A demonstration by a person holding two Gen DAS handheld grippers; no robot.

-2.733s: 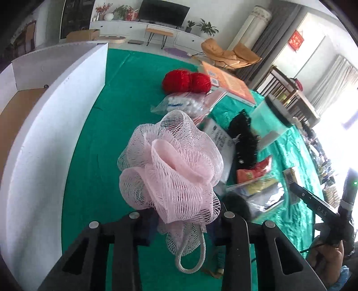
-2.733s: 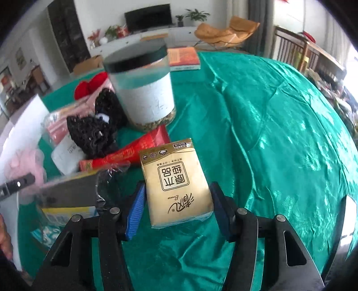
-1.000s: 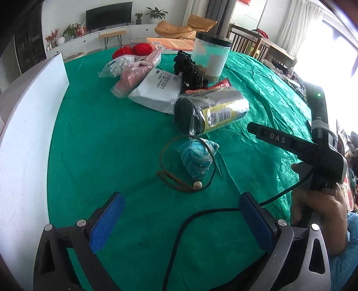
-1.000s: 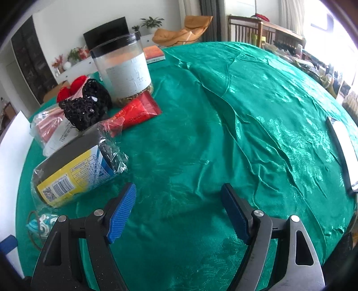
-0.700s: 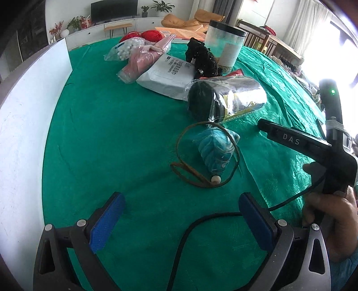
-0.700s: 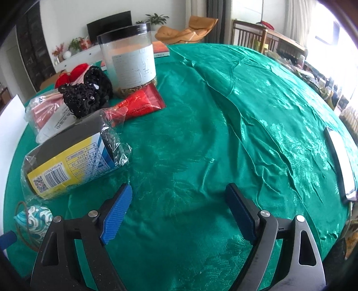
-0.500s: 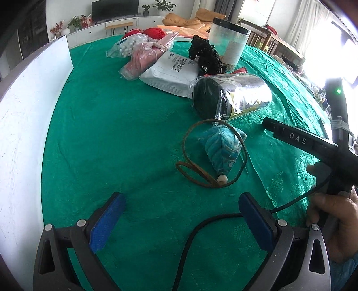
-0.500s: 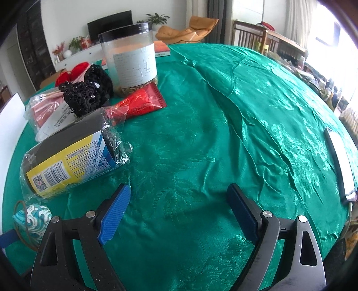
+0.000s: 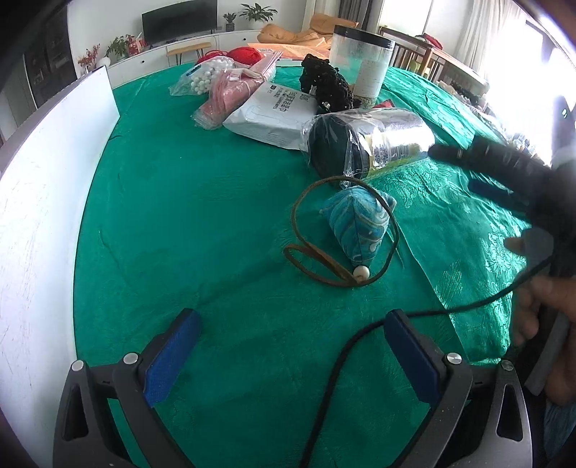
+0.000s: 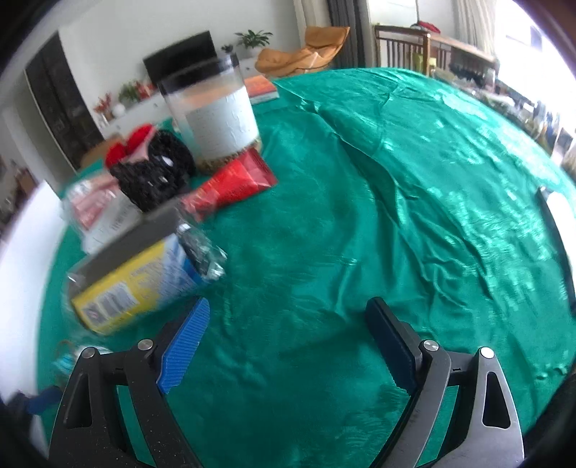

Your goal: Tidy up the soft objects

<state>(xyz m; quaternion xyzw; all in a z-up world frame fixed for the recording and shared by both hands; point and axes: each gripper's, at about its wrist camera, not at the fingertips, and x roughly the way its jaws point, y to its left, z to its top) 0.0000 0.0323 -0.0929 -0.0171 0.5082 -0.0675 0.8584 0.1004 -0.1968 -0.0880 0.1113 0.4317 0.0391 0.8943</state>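
Left gripper [image 9: 291, 351] open wide, empty, over green tablecloth [image 9: 187, 216]. Blue fabric pouch [image 9: 358, 225] with brown cord [image 9: 309, 257] lies just ahead. Right gripper [image 10: 288, 334] has just been opening, nothing between; wrapped roll [image 10: 140, 273] beside its left finger.

tablecloth [image 10: 414, 201]: green cloth, shining glossy | pouch [image 9: 358, 225]: teal patterned fabric | wrapped roll [image 9: 370, 142]: lying in crinkly clear plastic

At upper left a dark television [image 9: 179, 16] stood on a long white sideboard [image 9: 187, 45] against a white wall; bright windows [image 9: 504, 43] glared at upper right.
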